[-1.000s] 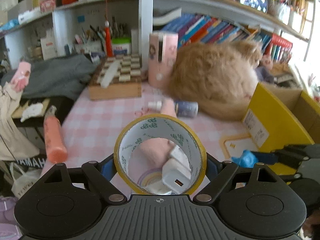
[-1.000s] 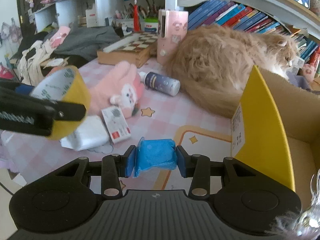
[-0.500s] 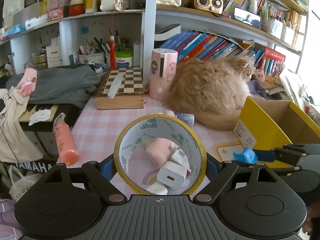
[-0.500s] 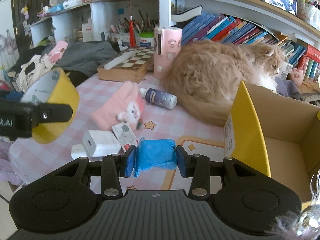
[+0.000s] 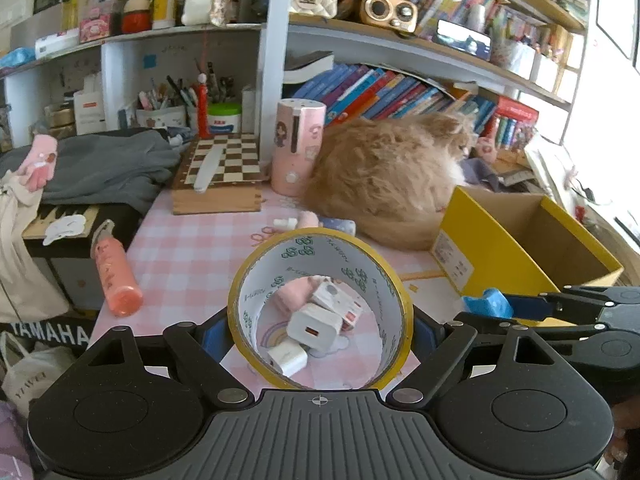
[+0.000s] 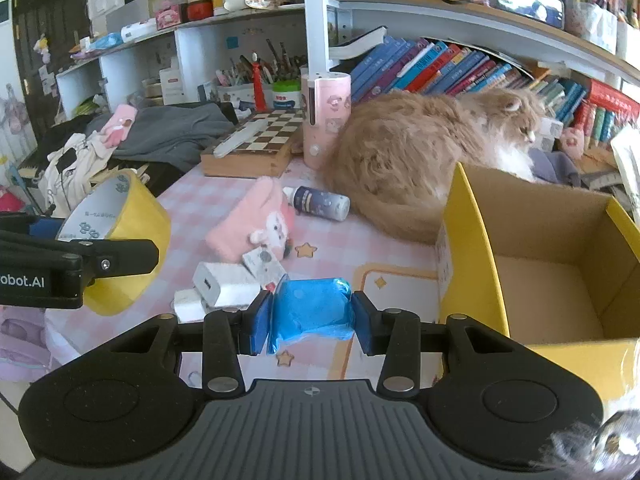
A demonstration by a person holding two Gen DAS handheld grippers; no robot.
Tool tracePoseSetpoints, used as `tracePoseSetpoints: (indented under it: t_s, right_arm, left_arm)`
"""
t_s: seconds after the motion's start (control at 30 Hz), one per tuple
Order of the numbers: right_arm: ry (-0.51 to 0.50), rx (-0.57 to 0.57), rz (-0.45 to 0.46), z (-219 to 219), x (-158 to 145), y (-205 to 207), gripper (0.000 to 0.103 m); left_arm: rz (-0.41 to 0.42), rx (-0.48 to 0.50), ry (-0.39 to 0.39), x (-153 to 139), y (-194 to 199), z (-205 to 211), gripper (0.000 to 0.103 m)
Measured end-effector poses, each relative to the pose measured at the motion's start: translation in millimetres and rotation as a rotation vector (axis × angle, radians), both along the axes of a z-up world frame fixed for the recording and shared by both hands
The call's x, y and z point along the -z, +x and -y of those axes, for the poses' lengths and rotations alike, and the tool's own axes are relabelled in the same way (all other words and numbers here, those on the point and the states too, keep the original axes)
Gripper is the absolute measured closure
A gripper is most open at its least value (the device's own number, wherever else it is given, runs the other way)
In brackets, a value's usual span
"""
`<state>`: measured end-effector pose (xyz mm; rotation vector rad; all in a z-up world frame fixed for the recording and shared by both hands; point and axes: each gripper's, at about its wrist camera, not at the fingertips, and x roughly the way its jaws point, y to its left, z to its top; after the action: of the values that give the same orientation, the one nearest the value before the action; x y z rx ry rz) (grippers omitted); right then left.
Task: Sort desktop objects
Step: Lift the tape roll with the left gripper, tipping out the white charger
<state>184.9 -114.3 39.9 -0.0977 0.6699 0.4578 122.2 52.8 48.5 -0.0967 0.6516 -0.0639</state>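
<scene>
Box (image 6: 476, 240) empty so far. Left gripper (image 5: 320, 320) clamps tape roll (image 5: 320, 308), right gripper (image 6: 311, 312) pinches blue packet (image 6: 311, 308), both just left of box. Chargers (image 6: 224, 284), glove (image 6: 250, 220), bottle (image 6: 320, 202) left.

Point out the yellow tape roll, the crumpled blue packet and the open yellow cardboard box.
Yellow tape roll (image 5: 394, 292): left wrist view, white inner wall.
Crumpled blue packet (image 6: 312, 308): right wrist view, its middle.
Open yellow cardboard box (image 6: 472, 252): right wrist view, left wall.
</scene>
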Motion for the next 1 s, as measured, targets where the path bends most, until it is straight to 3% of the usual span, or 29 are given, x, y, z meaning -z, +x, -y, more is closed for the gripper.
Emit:
tracePoseSetpoints:
  t_s: [0.23,0.5,0.67,1.0]
  right_arm:
    - [0.026,0.051,0.016,8,0,-25,0.064]
    - [0.041,0.107,-0.091,7,20,-66,0.064]
    - [0.042,0.133,-0.106,5,26,-93,0.064]
    - [0.037,0.171,-0.114,6,31,-130,0.064]
  left_arm:
    - [0.004,0.047,-0.032,-2,-17,-1,0.016]
    - [-0.038,0.077,-0.061,7,-51,-1,0.016]
    - [-0.078,0.111,-0.047,16,-74,1,0.016]
    - [-0.081,0.173,-0.049,21,-101,9,0.016]
